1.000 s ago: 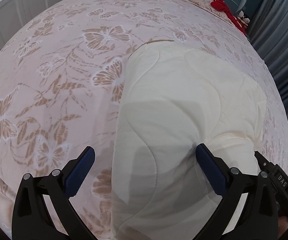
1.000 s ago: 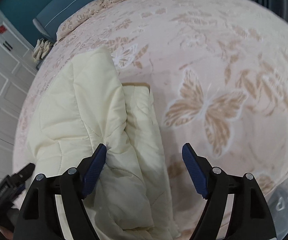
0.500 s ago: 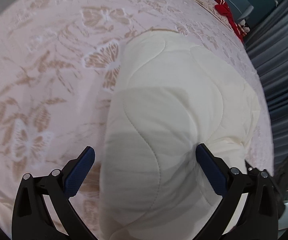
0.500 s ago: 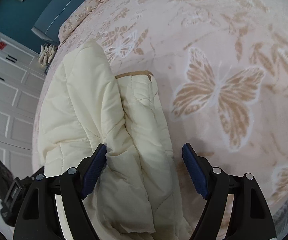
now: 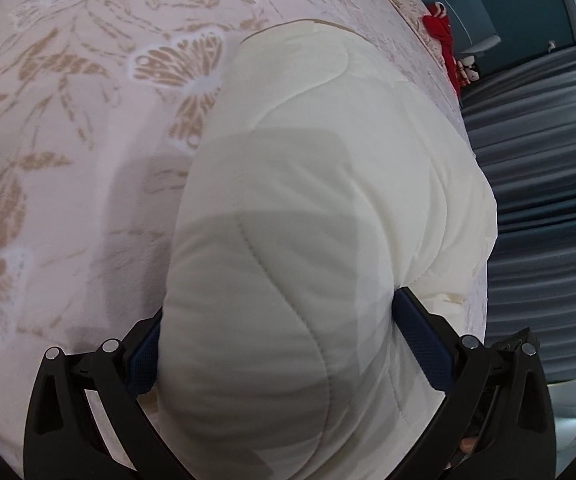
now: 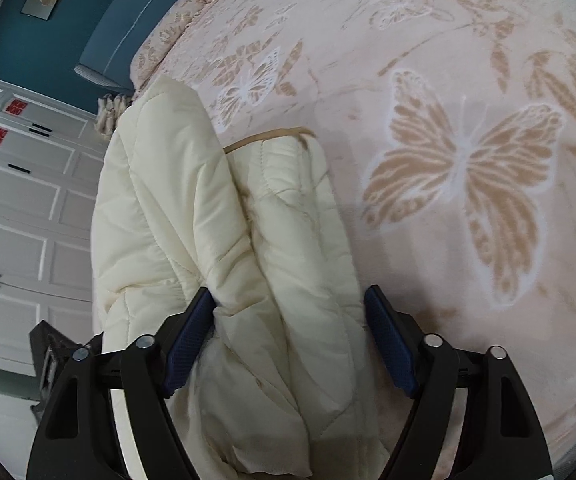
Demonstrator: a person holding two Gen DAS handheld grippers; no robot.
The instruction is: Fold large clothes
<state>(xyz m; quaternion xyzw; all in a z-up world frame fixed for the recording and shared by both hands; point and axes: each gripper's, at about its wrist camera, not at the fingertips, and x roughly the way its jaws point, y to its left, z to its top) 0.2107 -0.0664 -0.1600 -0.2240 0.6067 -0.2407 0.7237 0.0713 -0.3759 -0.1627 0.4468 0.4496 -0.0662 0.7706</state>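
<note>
A cream quilted jacket [image 5: 328, 160] lies folded in a thick bundle on the pink butterfly bedspread [image 5: 68, 140]. My left gripper [image 5: 280, 308] straddles the near end of the bundle. Its jaws stand wide and the padded cloth bulges between both blue pads [image 5: 420, 344]. In the right wrist view the jacket [image 6: 168, 200] shows two long folds with a tan collar trim [image 6: 272, 136]. My right gripper [image 6: 290, 290] is over the near end of those folds, its jaws closing with the cloth between them. The left pad [image 6: 192, 332] touches a crease.
The bedspread [image 6: 468, 80] stretches far to the right of the jacket. A red cloth item [image 5: 442, 40] lies at the bed's far corner, beside grey curtains [image 5: 548, 180]. White wardrobe doors [image 6: 16, 220] and a blue headboard [image 6: 128, 20] border the bed.
Both grippers have sunk closer to the jacket and rolled a little. The bundle now fills the gap between the left jaws and hides part of the left pad.
</note>
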